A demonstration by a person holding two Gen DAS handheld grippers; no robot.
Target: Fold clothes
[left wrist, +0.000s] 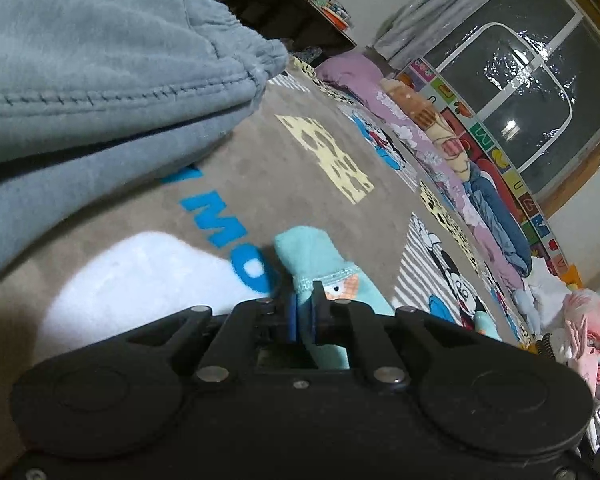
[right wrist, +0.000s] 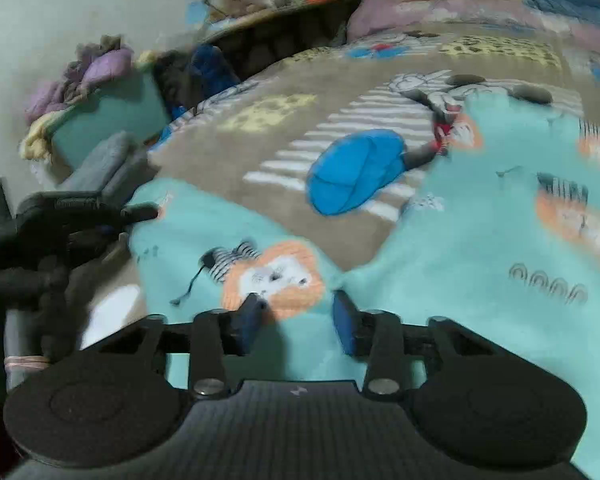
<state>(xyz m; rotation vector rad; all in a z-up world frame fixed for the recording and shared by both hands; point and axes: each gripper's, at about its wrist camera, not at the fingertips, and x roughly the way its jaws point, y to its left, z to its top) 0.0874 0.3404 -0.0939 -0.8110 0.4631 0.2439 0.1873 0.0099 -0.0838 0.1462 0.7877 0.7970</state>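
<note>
Left wrist view: left tool (left wrist: 304, 308) is closed tight, blue pads pinching an edge of the mint printed garment (left wrist: 320, 264), trimmed hem right at the tips. Garment runs forward a little from the tool and down its right side, lying on a grey cartoon-print blanket (left wrist: 260, 152). Grey sweatpants (left wrist: 100, 60) fill the upper left, well beyond the tool. A pile of clothes (left wrist: 592, 332) sits far right.

Right wrist view, blurry: right tool (right wrist: 296, 312) is partly open, pads apart with nothing gripped between them. The mint garment (right wrist: 480, 220) lies under and ahead of it, spreading right; lion print just past the left pad. Left tool (right wrist: 140, 213) visible at far left, touching the garment edge.
</note>
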